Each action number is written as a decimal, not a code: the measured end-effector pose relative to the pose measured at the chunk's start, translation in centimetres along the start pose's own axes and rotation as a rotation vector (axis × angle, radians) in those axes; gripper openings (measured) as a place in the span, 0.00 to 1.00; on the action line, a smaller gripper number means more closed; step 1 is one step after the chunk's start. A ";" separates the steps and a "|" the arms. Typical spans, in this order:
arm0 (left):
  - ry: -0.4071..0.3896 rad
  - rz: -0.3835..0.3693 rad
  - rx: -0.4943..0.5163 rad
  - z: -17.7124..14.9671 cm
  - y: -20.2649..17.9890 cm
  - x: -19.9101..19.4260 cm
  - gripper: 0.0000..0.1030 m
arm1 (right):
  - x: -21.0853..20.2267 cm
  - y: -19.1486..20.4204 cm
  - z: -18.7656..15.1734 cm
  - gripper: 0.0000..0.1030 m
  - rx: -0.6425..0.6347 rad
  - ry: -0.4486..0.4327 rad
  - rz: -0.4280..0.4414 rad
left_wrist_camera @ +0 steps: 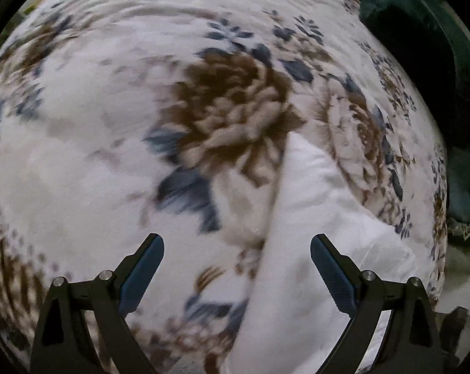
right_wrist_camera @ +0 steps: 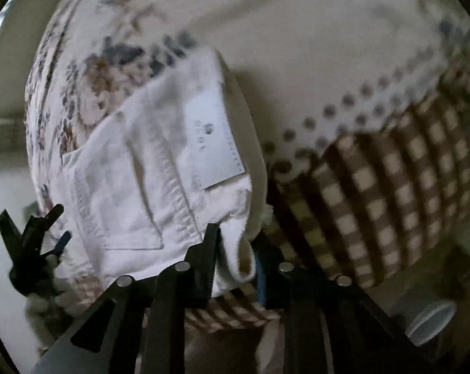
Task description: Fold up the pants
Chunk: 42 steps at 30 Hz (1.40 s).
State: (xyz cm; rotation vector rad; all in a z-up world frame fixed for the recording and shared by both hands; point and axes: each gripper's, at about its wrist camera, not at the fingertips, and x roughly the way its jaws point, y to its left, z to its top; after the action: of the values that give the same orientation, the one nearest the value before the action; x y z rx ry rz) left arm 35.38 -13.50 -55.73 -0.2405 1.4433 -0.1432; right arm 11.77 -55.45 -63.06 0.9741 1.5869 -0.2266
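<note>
Right wrist view shows the pants (right_wrist_camera: 141, 168), white, lying on a floral bedspread (right_wrist_camera: 297, 46), waistband end toward me, label (right_wrist_camera: 213, 143) up. My right gripper (right_wrist_camera: 235, 255) has a bunched edge of that end between its jaws, which stand narrow; I judge they pinch the cloth, but the hold looks shallow. If I lift fast, that edge could slide out and the fold would collapse. Blur in both views hides how much cloth is caught. My left gripper (left_wrist_camera: 237, 249) hangs with jaws wide apart and nothing in them, over the bedspread beside the pants' long edge (left_wrist_camera: 312, 218). Closing there carelessly could catch bedspread with pants. A checked cloth (right_wrist_camera: 375, 202) lies just beside the pants.
</note>
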 end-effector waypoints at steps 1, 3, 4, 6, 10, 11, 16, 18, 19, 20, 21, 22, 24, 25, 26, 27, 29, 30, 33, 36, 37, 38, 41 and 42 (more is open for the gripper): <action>0.012 -0.014 0.007 0.5 -0.4 0.7 0.93 | 0.2 -0.3 0.6 0.28 0.025 0.008 0.014; 0.030 -0.022 0.019 1.5 -1.1 2.2 0.93 | -0.1 -0.7 0.8 0.32 0.044 -0.004 0.042; 0.042 -0.036 0.024 2.2 -1.5 3.2 0.93 | 0.1 -0.6 1.0 0.36 0.046 -0.011 0.053; 0.069 -0.053 0.035 3.2 -2.4 4.5 0.93 | 0.1 -0.8 1.2 0.43 0.055 -0.016 0.071; 0.058 -0.074 0.108 4.0 -4.1 5.6 0.44 | -0.7 0.3 0.4 0.44 0.024 -0.048 0.046; 0.066 -0.089 0.122 4.1 -4.4 5.8 0.35 | -0.8 1.1 0.0 0.45 0.018 -0.057 0.042; 0.077 -0.129 0.037 4.7 -2.7 6.2 0.30 | -4.2 -0.4 -0.5 0.63 0.056 -0.106 -0.029; 0.080 -0.154 0.000 4.7 -2.0 6.2 0.31 | -4.6 -0.2 0.6 0.72 0.073 -0.118 0.028; 0.081 -0.166 -0.011 4.7 -1.9 6.1 0.32 | -4.3 0.3 1.6 0.74 0.050 -0.118 0.035; 0.079 -0.185 -0.023 4.7 -1.7 5.8 0.33 | -3.9 0.7 2.5 0.75 0.018 -0.114 0.046; 0.082 -0.198 -0.034 4.6 -1.7 5.5 0.35 | -3.0 1.2 3.8 0.75 -0.019 -0.099 0.058; 0.084 -0.207 -0.045 4.6 -1.6 5.3 0.36 | -1.9 1.5 4.8 0.75 -0.028 -0.086 0.065; 0.087 -0.217 -0.073 4.5 -1.0 4.5 0.59 | 0.5 2.4 7.0 0.75 -0.047 -0.057 0.104; 0.081 -0.212 -0.082 4.5 -0.6 4.1 0.68 | 1.9 2.6 8.1 0.75 -0.039 -0.035 0.124; 0.071 -0.212 -0.089 4.4 -0.4 3.7 0.78 | 2.8 2.7 8.7 0.75 -0.029 -0.027 0.144; 0.058 -0.213 -0.097 4.2 -0.1 3.3 0.81 | 3.2 2.9 8.9 0.61 -0.032 -0.034 0.151; 0.049 -0.222 -0.100 4.1 0.6 2.5 0.81 | 2.6 4.0 8.7 0.22 -0.080 -0.092 0.150; 0.044 -0.220 -0.097 4.0 0.9 2.2 0.81 | 2.0 5.1 8.3 0.07 -0.131 -0.107 0.136; 0.047 -0.210 -0.085 3.9 1.3 2.2 0.81 | -0.6 7.6 7.9 0.07 -0.191 -0.172 0.116; 0.065 -0.230 -0.108 3.8 1.4 2.8 0.81 | -4.2 8.7 8.6 0.07 -0.213 -0.269 0.111; 0.071 -0.234 -0.110 3.8 1.2 3.2 0.81 | -4.6 8.8 9.1 0.07 -0.220 -0.261 0.111; 0.076 -0.230 -0.104 3.8 1.0 3.5 0.81 | -4.5 8.7 9.3 0.07 -0.226 -0.261 0.081; 0.099 -0.222 -0.058 4.0 -0.6 5.1 0.81 | -3.3 7.5 9.1 0.07 -0.254 -0.229 -0.001; 0.106 -0.205 -0.037 4.0 -1.2 5.6 0.81 | -2.7 7.3 8.9 0.07 -0.263 -0.216 -0.006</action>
State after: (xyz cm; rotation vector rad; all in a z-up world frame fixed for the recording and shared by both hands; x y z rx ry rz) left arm 40.11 -15.67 -60.34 -0.4165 1.5252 -0.3006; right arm 23.11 -57.66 -60.47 0.7161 1.3816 -0.1186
